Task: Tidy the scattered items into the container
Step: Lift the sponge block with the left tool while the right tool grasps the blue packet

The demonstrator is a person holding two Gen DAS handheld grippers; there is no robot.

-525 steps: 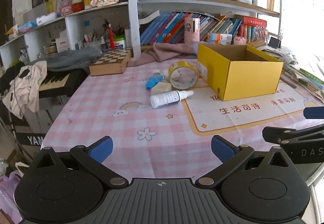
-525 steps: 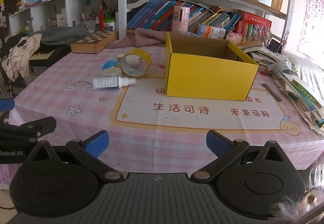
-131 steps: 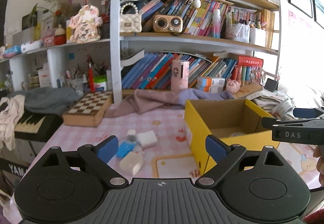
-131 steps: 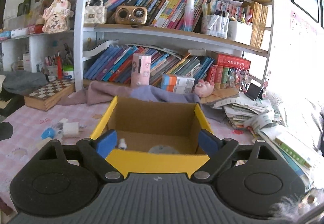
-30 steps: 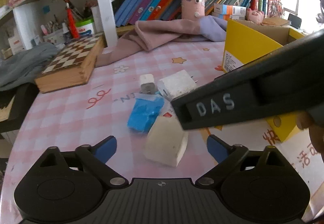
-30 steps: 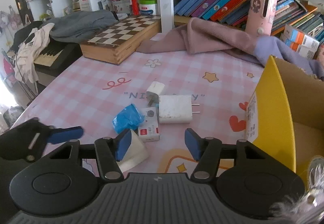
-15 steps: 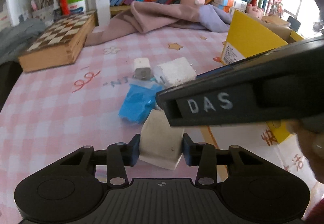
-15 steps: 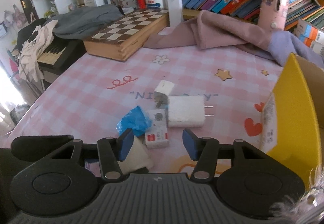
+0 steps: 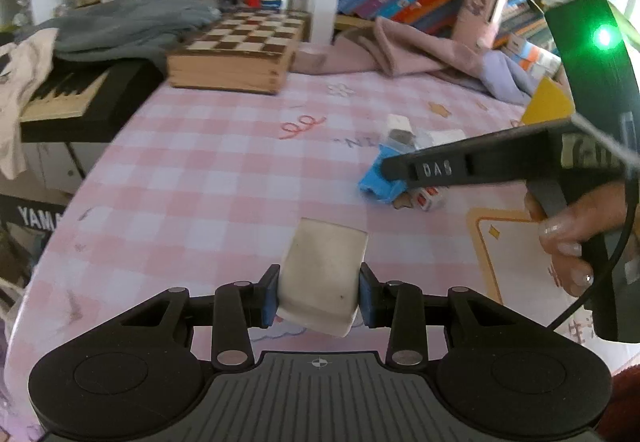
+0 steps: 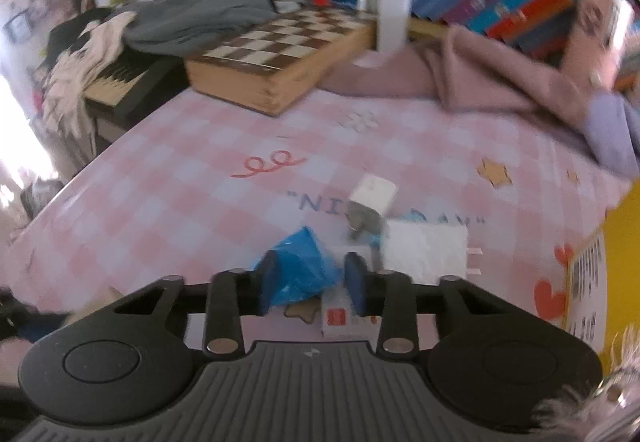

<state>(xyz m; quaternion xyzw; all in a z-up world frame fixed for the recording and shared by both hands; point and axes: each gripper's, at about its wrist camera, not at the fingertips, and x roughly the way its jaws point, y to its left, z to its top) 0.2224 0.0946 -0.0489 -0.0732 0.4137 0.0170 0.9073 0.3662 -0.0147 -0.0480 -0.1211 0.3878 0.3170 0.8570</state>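
Note:
My left gripper [image 9: 319, 300] is shut on a cream-white block [image 9: 322, 276] and holds it above the pink checked tablecloth. My right gripper [image 10: 312, 284] has its blue pads around a crumpled blue item [image 10: 300, 268], which still rests on the cloth; it also shows in the left wrist view [image 9: 378, 178] under the right gripper's finger [image 9: 460, 164]. A white plug charger [image 10: 426, 252], a small white cube adapter [image 10: 374, 192] and a small red-and-white box [image 10: 348, 316] lie beside it. The yellow cardboard box [image 10: 618, 266] stands at the right.
A wooden chessboard box [image 9: 240, 56] and a pink-and-lilac cloth [image 9: 432, 54] lie at the back of the table. A keyboard [image 9: 64, 98] with clothes sits off the left edge. Bookshelves stand behind.
My left gripper has lifted the cream block off the cloth and drawn back left. My right gripper has moved down and forward over the blue item and narrowed around it.

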